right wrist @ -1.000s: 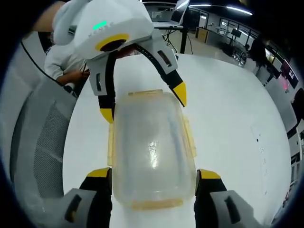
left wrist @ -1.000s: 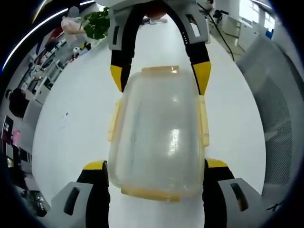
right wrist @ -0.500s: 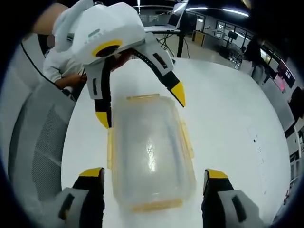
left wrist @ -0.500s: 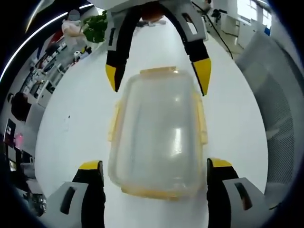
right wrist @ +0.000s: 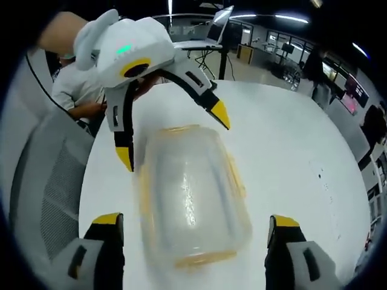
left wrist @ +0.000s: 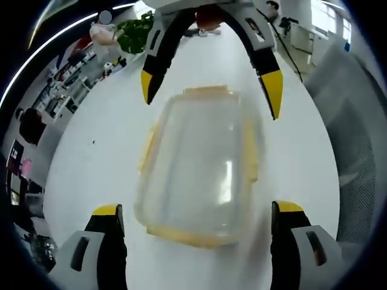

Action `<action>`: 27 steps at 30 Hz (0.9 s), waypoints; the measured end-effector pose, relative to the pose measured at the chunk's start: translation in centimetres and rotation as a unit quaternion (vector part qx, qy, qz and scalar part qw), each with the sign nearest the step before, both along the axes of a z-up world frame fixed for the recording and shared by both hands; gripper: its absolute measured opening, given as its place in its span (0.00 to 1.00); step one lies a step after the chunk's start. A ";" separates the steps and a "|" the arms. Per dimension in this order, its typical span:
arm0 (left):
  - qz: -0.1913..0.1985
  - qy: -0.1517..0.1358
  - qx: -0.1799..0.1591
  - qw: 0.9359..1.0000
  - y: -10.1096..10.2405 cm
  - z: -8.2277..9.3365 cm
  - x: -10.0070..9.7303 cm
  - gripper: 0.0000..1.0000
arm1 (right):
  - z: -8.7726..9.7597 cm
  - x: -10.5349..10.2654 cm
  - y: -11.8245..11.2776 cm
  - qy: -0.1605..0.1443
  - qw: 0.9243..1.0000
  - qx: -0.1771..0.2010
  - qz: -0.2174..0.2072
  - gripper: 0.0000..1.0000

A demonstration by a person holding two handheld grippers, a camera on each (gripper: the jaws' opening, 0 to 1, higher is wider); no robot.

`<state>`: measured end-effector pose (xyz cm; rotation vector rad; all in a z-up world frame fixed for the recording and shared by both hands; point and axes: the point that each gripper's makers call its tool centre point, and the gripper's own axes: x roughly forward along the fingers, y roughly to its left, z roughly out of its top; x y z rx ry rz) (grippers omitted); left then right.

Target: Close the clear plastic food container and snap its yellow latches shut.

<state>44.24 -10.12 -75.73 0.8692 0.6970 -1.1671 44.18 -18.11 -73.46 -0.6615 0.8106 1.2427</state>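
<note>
Nearest in the left gripper view, left tool spread wide, yellow tips clear of both sides of the clear plastic food container, lid on, lying blurred on the white table. Just past its far end, right tool likewise apart, gripping nothing. Beyond the table's right edge, a grey mesh chair; far left, a green plant.

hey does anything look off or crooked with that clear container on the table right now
Nothing stands out. The clear container sits flat on the white table with its lid on and yellow latches along the sides. It is blurred, so latch state is unclear. The left gripper and right gripper are open, straddling it without touching.
</note>
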 end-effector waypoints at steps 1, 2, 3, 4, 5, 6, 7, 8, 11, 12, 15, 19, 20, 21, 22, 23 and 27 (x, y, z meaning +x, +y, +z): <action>0.002 -0.001 -0.002 1.000 0.1 0.0 -0.1 0.99 | 0.1 0.0 0.0 0.000 1.000 0.001 -0.003 0.99; 0.005 -0.001 -0.004 1.000 0.1 0.0 -0.2 0.99 | 0.2 0.0 0.0 0.001 1.000 0.005 -0.007 0.99; 0.011 0.002 -0.011 1.000 0.1 0.1 -0.3 0.99 | 0.3 -0.1 0.0 0.002 1.000 0.010 -0.010 0.99; 0.014 0.004 -0.018 1.000 0.1 0.2 -0.3 0.99 | 0.4 -0.1 0.0 0.001 1.000 0.012 -0.012 0.99; 0.020 0.003 -0.022 1.000 0.1 0.4 -0.3 0.99 | 0.4 -0.1 -0.1 -0.002 1.000 0.013 -0.015 0.99; 0.023 0.002 -0.025 0.999 0.2 0.5 -0.3 0.99 | 0.4 -0.1 -0.1 -0.001 1.000 0.015 -0.018 0.99; 0.028 0.001 -0.028 0.999 0.2 0.6 -0.3 0.99 | 0.6 -0.2 -0.1 0.001 1.000 0.019 -0.023 0.99; 0.035 0.002 -0.035 0.999 0.2 0.8 -0.3 0.99 | 0.6 -0.2 -0.1 0.001 0.999 0.021 -0.026 0.99; 0.048 -0.003 -0.044 0.998 0.4 1.1 -0.2 0.99 | 0.6 -0.4 -0.2 0.002 0.999 0.030 -0.039 0.98; 0.053 -0.004 -0.049 0.997 0.4 1.2 -0.2 0.99 | 0.6 -0.5 -0.2 -0.001 0.999 0.031 -0.041 0.99; 0.062 -0.003 -0.059 0.996 0.5 1.5 -0.4 0.99 | 0.6 -0.6 -0.3 -0.004 0.998 0.033 -0.045 0.99; 0.069 -0.004 -0.065 0.995 0.6 1.6 -0.6 0.99 | 1.0 -0.7 -0.4 -0.008 0.997 0.042 -0.059 0.99; 0.071 -0.004 -0.065 0.995 0.7 1.6 -0.6 0.98 | 1.2 -0.8 -0.4 -0.008 0.997 0.049 -0.065 0.99; 0.073 -0.006 -0.067 0.995 0.7 1.8 -0.8 0.98 | 1.4 -0.8 -0.4 -0.010 0.996 0.052 -0.069 0.99; 0.074 -0.009 -0.070 0.995 0.6 1.9 -0.8 0.98 | 1.6 -0.7 -0.4 -0.014 0.995 0.058 -0.074 0.99; 0.078 -0.008 -0.076 0.994 0.6 2.1 -1.0 0.98 | 1.7 -0.8 -0.4 -0.014 0.995 0.060 -0.079 0.99; 0.084 -0.008 -0.081 0.993 0.5 2.1 -1.5 0.97 | 1.7 -1.0 -0.7 -0.016 0.993 0.069 -0.092 0.99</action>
